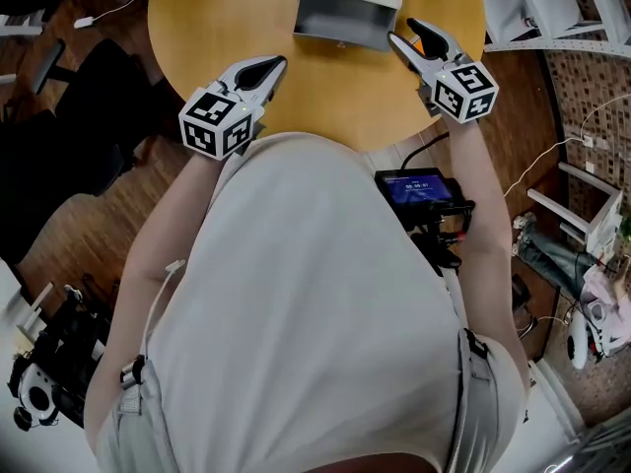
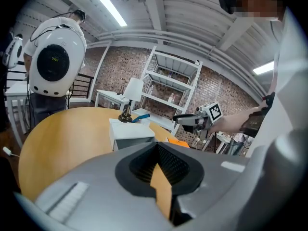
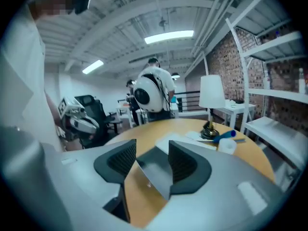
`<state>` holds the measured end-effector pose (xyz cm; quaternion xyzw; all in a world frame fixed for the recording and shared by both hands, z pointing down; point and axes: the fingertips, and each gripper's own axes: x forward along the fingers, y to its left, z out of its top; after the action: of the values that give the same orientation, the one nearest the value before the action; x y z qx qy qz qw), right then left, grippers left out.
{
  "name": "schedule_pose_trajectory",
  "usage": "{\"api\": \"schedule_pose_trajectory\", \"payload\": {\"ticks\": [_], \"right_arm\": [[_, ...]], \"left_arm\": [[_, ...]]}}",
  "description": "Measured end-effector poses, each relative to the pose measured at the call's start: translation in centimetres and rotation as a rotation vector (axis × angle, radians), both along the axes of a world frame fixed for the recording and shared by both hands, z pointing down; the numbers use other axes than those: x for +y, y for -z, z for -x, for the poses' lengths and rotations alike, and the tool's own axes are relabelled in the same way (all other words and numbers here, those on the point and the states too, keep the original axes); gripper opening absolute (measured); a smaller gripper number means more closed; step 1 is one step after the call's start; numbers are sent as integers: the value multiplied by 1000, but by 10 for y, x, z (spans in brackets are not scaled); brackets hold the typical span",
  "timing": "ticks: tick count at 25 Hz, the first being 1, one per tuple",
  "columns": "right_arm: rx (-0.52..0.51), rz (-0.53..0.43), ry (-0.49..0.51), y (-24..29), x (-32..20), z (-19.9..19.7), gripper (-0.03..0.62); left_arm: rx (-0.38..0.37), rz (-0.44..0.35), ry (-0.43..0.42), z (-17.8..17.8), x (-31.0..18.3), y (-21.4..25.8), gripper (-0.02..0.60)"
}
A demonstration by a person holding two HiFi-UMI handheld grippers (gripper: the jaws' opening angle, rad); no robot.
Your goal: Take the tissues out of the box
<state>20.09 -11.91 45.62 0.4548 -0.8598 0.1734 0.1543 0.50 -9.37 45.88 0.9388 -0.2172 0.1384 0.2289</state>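
Observation:
The tissue box [image 1: 345, 13], white on top with a grey front face, stands on the round wooden table [image 1: 227, 18] at its far middle. No tissue shows in any view. My right gripper [image 1: 404, 32] hovers at the box's near right corner. Its jaws are open with nothing between the pads, and the box [image 3: 159, 170] appears beyond their gap in the right gripper view, where the gripper [image 3: 152, 150] points at it. My left gripper [image 1: 279, 63] is shut and empty over the table's near edge, left of the box [image 2: 130, 134]. In its own view the left gripper [image 2: 157, 146] shows only a thin wedge of table.
A small table lamp [image 3: 211, 100], a blue object [image 3: 222, 136] and a white roll [image 3: 227, 146] sit behind the box. A white round-headed machine [image 2: 55, 61] stands beyond the table. White shelving [image 2: 171, 90] lines the brick wall. A black chair [image 1: 108, 116] is at the left.

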Motion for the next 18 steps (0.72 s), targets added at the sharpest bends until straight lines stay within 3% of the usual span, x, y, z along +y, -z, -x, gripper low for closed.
{"api": "schedule_pose_trajectory", "payload": {"ticks": [3, 6, 12, 18], "right_arm": [[-146, -91, 83, 33, 6, 30, 181], [-213, -131, 151, 50, 9, 44, 172], [-264, -189, 253, 74, 19, 63, 108], [-241, -176, 289, 70, 26, 69, 67]], "left_arm": [[7, -19, -3, -3, -9, 10, 0], [14, -37, -2, -8, -20, 18, 0], [35, -62, -3, -13, -29, 29, 0], [32, -50, -13, -14, -25, 25, 0]]}}
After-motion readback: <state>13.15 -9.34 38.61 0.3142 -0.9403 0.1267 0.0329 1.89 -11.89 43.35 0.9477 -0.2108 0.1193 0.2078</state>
